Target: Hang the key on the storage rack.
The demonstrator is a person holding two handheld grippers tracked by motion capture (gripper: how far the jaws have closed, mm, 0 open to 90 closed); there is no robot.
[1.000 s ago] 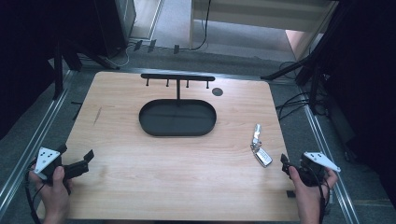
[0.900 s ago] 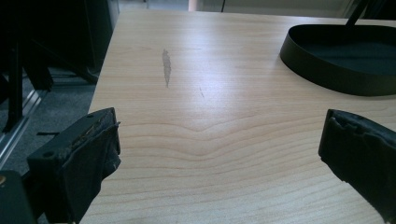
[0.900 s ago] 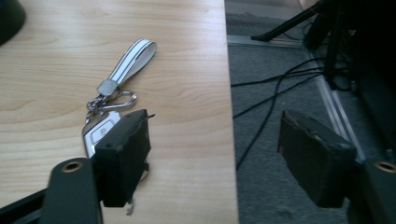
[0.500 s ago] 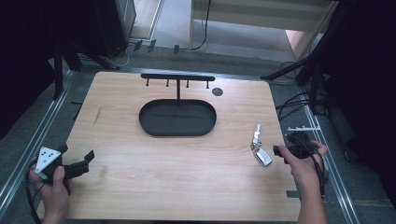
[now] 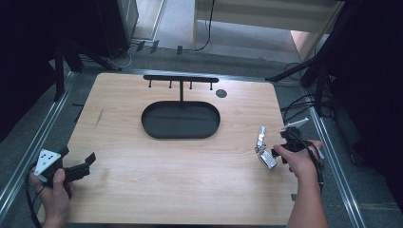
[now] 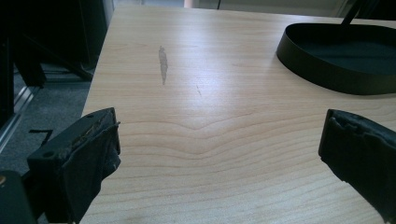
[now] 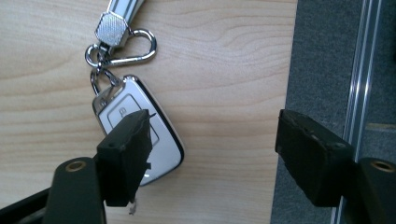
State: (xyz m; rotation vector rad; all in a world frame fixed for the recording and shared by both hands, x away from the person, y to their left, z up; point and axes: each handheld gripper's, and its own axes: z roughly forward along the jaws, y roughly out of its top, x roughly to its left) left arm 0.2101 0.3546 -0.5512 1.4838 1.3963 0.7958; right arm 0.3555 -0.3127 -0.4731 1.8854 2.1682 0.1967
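**My right hand has reached the car key**

A moment ago my right gripper [image 5: 280, 151] was down at the lower right corner of the table [image 5: 190, 199]. Now it has moved up and turned toward the car key [image 5: 267, 160], which lies at the right side of the high view, near the table edge. In the right gripper view the jaws are wide open and hold nothing. One jaw hangs over the key [image 7: 140, 140] and the other is out past the table edge. I think a grab comes next, but the jaws are not around the key yet.

The key has a silver clip [image 7: 123, 46] and a strap [image 5: 261, 134] on it. They may swing when the key is lifted.

My left gripper [image 5: 78, 168] has stayed at the lower left. Its jaws are wide open too, with only bare wood between them.

In the middle sits a black oval tray [image 5: 180, 135]. Behind it stands a black rack with small hooks [image 5: 180, 79]. A small dark round spot [image 5: 221, 93] is on the wood to its right. Nothing lies between my gripper and the key.
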